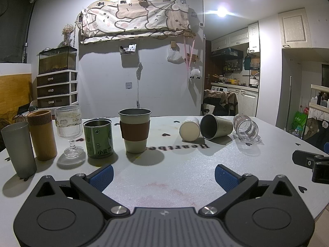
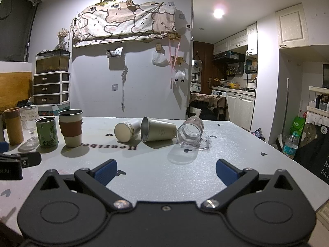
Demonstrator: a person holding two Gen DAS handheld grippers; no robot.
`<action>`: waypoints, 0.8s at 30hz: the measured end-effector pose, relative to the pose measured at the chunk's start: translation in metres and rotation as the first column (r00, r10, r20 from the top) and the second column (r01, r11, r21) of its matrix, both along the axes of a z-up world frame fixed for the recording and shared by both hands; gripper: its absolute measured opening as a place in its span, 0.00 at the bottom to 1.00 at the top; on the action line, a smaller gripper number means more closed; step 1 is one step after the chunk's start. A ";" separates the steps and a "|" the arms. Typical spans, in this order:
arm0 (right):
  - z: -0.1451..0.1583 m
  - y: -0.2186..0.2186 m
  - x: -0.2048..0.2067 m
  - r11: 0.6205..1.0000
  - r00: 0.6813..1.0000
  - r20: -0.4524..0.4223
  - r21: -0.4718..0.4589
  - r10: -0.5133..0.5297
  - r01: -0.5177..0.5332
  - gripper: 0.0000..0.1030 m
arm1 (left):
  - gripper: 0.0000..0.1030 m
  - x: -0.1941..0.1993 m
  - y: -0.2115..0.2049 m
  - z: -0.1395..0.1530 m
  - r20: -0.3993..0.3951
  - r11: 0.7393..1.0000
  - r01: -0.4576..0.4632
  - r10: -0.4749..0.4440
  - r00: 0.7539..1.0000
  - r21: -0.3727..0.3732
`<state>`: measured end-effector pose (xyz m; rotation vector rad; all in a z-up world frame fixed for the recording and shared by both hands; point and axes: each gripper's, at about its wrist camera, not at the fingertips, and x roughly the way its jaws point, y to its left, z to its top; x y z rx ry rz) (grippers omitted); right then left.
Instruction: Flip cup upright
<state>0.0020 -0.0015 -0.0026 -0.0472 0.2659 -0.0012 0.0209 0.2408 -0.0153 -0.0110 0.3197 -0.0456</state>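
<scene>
White table [image 2: 226,154] carries three tipped cups in a row: a paper cup [image 2: 125,130], a steel cup [image 2: 159,131] touching it, and a clear mug [image 2: 191,132] just beside. Upright to the left stand a sleeved cup [image 1: 134,130], green tin [image 1: 98,139], goblet [image 1: 70,129], brown tube [image 1: 42,134] and grey tumbler [image 1: 18,148]. Both grippers hover low over the near table, level, well short of the cups. Left gripper [image 1: 163,175] jaws gape wide, empty; right gripper [image 2: 166,171] likewise.

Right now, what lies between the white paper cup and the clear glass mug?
The metal cup, tipped on its side, mouth toward the camera; clearest in the right wrist view.
</scene>
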 end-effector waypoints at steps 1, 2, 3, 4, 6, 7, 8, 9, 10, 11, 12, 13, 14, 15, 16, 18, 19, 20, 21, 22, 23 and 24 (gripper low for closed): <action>0.000 0.000 0.000 1.000 1.000 0.000 0.000 0.000 0.000 1.00 | 1.00 0.000 0.000 0.000 0.000 1.000 0.000 0.000 1.000 0.000; 0.000 0.000 0.000 1.000 1.000 -0.001 0.000 0.000 0.000 1.00 | 1.00 0.000 0.000 0.000 0.000 1.000 0.000 0.000 1.000 0.000; 0.000 0.000 0.000 1.000 1.000 -0.001 0.000 0.000 0.000 1.00 | 1.00 0.000 0.000 0.000 0.000 1.000 0.000 0.000 1.000 0.000; 0.000 0.000 0.000 1.000 1.000 0.000 0.000 0.000 0.000 1.00 | 1.00 0.000 0.000 0.000 0.000 1.000 0.000 0.000 1.000 0.000; -0.002 0.002 0.002 1.000 1.000 0.000 0.000 0.001 -0.001 1.00 | 1.00 0.000 0.000 0.000 0.000 1.000 0.000 0.000 1.000 0.000; -0.003 0.003 0.003 1.000 1.000 0.000 0.000 0.001 -0.001 1.00 | 1.00 0.000 0.000 0.000 0.000 1.000 0.000 0.000 1.000 0.000; -0.003 0.003 0.003 1.000 1.000 0.000 0.000 0.001 -0.001 1.00 | 1.00 0.000 0.000 0.000 0.000 1.000 0.000 0.000 1.000 0.000; -0.004 0.003 0.003 1.000 1.000 0.000 0.001 0.001 -0.001 1.00 | 1.00 0.000 0.000 0.000 0.000 1.000 0.000 0.000 1.000 0.000; -0.003 0.003 0.003 1.000 1.000 -0.001 0.000 0.001 -0.001 1.00 | 1.00 0.000 0.000 0.000 -0.001 1.000 0.000 0.000 1.000 0.000; -0.003 0.003 0.003 1.000 1.000 -0.001 0.000 0.001 -0.001 1.00 | 1.00 0.000 0.000 0.000 -0.001 1.000 0.000 0.000 1.000 0.000; -0.004 0.004 0.003 1.000 1.000 -0.002 0.000 0.000 0.000 1.00 | 1.00 0.000 0.000 0.000 0.000 1.000 0.000 0.000 1.000 0.000; -0.004 0.004 0.003 1.000 1.000 -0.002 0.000 0.001 -0.001 1.00 | 1.00 0.000 0.000 0.000 -0.001 1.000 0.000 0.000 1.000 0.000; -0.004 0.004 0.003 1.000 1.000 -0.002 0.001 0.002 -0.002 1.00 | 1.00 0.000 0.000 0.000 -0.001 1.000 0.000 0.000 1.000 0.000; -0.007 0.006 0.005 1.000 1.000 -0.003 0.002 0.003 -0.003 1.00 | 1.00 0.000 0.000 0.000 -0.001 1.000 0.000 0.000 1.000 0.000; -0.007 0.006 0.005 1.000 1.000 -0.002 0.001 0.002 -0.002 1.00 | 1.00 0.000 0.000 0.000 -0.001 1.000 0.000 0.000 1.000 0.000; -0.007 0.006 0.005 1.000 1.000 -0.002 0.001 0.002 -0.002 1.00 | 1.00 0.000 0.000 -0.001 -0.001 1.000 0.000 0.000 1.000 0.001; -0.008 0.006 0.005 1.000 1.000 -0.002 0.001 0.002 -0.002 1.00 | 1.00 0.000 0.000 -0.001 -0.001 1.000 0.000 0.000 1.000 0.001; -0.009 0.007 0.006 1.000 1.000 -0.002 0.001 0.002 -0.002 1.00 | 1.00 0.000 0.000 -0.001 -0.001 1.000 0.000 0.000 1.000 0.000; -0.010 0.007 0.006 1.000 1.000 -0.002 0.001 0.002 -0.002 1.00 | 1.00 0.000 0.000 -0.001 -0.001 1.000 0.000 0.000 1.000 0.000; -0.007 0.006 0.005 1.000 1.000 -0.002 0.000 0.001 -0.001 1.00 | 1.00 0.000 0.000 -0.001 -0.001 1.000 0.000 0.000 1.000 0.000; -0.007 0.006 0.005 1.000 1.000 -0.003 0.000 0.001 -0.001 1.00 | 1.00 0.000 0.000 -0.001 -0.001 1.000 0.000 0.000 1.000 0.000; -0.007 0.006 0.005 1.000 1.000 -0.003 0.001 0.001 -0.001 1.00 | 1.00 0.000 0.000 -0.001 -0.001 1.000 0.000 0.000 1.000 0.001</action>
